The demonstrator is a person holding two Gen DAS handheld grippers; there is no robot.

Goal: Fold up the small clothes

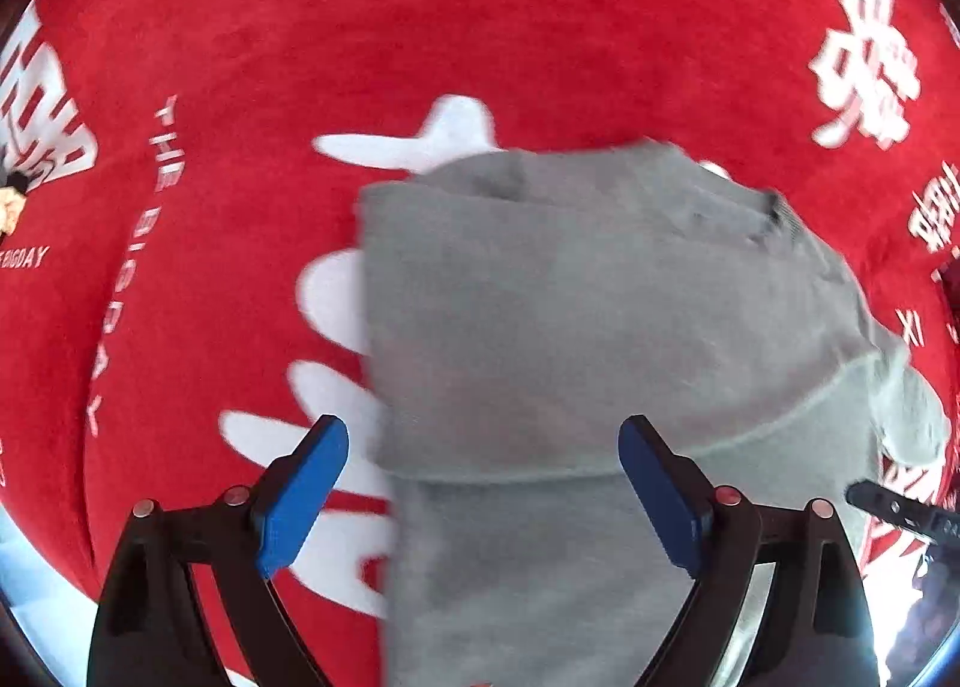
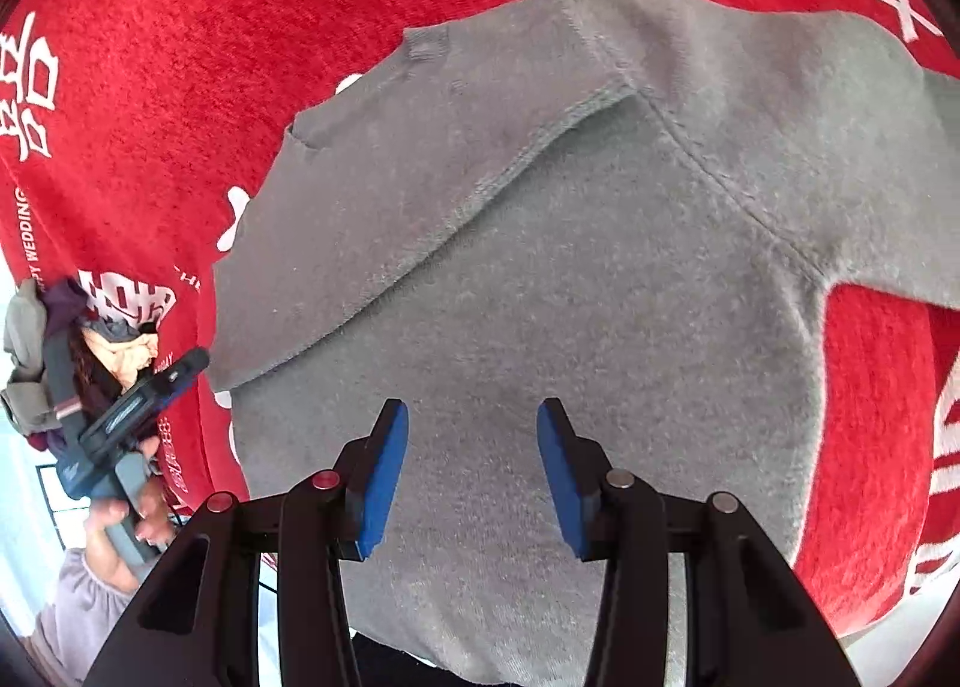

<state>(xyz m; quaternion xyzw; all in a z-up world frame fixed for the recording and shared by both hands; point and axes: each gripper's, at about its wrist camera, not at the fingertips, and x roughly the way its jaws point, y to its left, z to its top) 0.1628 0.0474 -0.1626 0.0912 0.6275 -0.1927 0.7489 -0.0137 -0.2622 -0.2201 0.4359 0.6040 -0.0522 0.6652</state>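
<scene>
A small grey sweatshirt [image 1: 570, 327] lies on a red cloth [image 1: 240, 57] with white lettering. Its left side is folded over the body, and one sleeve [image 2: 870, 159] still stretches out to the right. My left gripper [image 1: 483, 483] is open with blue pads, hovering over the garment's left folded edge and holding nothing. My right gripper [image 2: 473, 477] is open with blue pads, just above the lower body of the sweatshirt [image 2: 540, 297], empty. The left gripper also shows at the left of the right wrist view [image 2: 129, 417], held by a hand.
A pile of other small clothes [image 2: 48, 351] lies at the far left edge of the red cloth [image 2: 180, 87]. The cloth's edge and a pale floor show at the lower corners. The right gripper's tip [image 1: 900, 507] shows at the right edge of the left view.
</scene>
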